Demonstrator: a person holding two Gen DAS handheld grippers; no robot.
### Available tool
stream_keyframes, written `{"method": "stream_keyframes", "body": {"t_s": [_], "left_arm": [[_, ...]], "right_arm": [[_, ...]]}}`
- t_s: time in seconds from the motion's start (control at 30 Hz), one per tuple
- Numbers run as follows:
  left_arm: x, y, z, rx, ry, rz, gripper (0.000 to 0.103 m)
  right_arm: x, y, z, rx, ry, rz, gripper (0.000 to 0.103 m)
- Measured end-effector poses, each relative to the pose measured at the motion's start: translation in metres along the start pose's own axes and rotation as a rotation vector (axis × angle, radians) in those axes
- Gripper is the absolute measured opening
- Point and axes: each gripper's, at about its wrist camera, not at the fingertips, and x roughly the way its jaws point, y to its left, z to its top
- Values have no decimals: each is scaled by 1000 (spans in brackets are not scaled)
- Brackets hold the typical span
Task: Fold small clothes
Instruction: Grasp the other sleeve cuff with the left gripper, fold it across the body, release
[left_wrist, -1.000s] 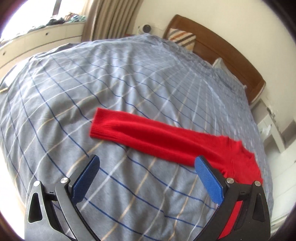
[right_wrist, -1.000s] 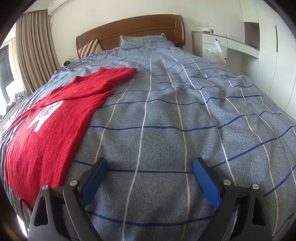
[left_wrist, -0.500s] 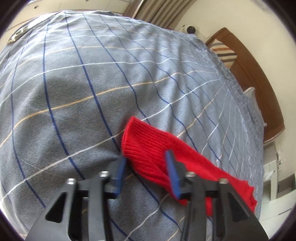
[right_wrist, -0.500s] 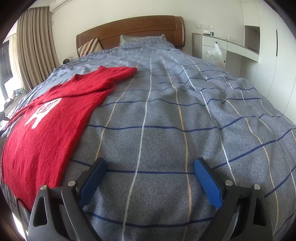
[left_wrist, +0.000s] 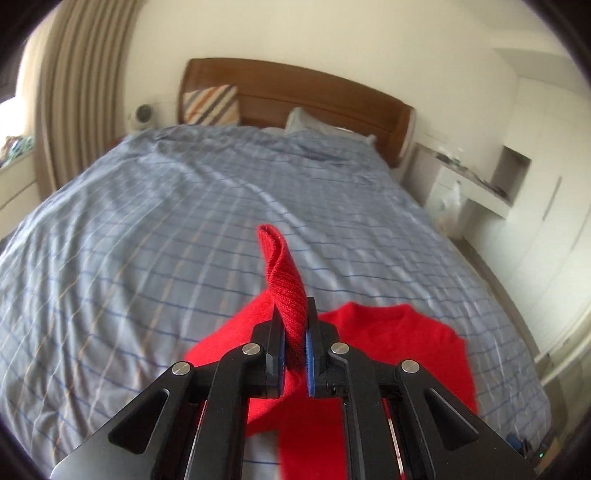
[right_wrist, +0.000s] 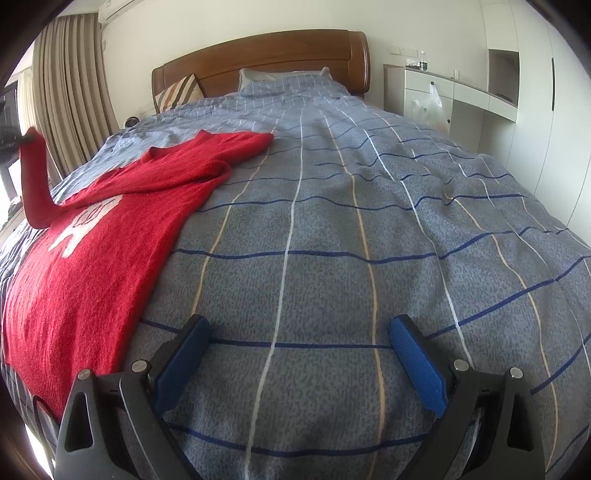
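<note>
A red knitted sweater (right_wrist: 110, 240) with a white motif lies flat on the left side of the bed. In the left wrist view its body (left_wrist: 391, 343) lies below and right of my left gripper (left_wrist: 293, 314). The jaws of that gripper are closing tight on the ribbed cuff of the sleeve (left_wrist: 282, 273), which stands up between the blue pads. In the right wrist view the lifted sleeve (right_wrist: 33, 184) rises off the bed at the far left. My right gripper (right_wrist: 300, 325) is open over bare bedspread to the right of the sweater, with nothing between its fingers.
The blue checked bedspread (right_wrist: 369, 221) covers the whole bed. A wooden headboard (right_wrist: 258, 55), a striped cushion (left_wrist: 212, 105) and a pillow are at the far end. White cabinets and a desk (right_wrist: 461, 96) stand on the right, curtains (right_wrist: 70, 92) on the left.
My left gripper went from wide open above the sleeve to shut on its cuff, then lifted it and swung towards the sweater's body. The right gripper has stayed in place.
</note>
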Motion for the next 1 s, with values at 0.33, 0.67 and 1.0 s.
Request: {"method": "stream_keyframes", "body": {"t_s": [0.33,0.67,1.0], "left_arm": [[102,-167,-85,140,311,-235,83],[23,-70,-180,155,320,-82,85],[84,-13,-162,167,265,199,74]], "right_arm": [[0,0,0,-1,1,5,98],[1,2,0,-9,5,0,99],[3,4,-1,-21,-9,-18,101]]}}
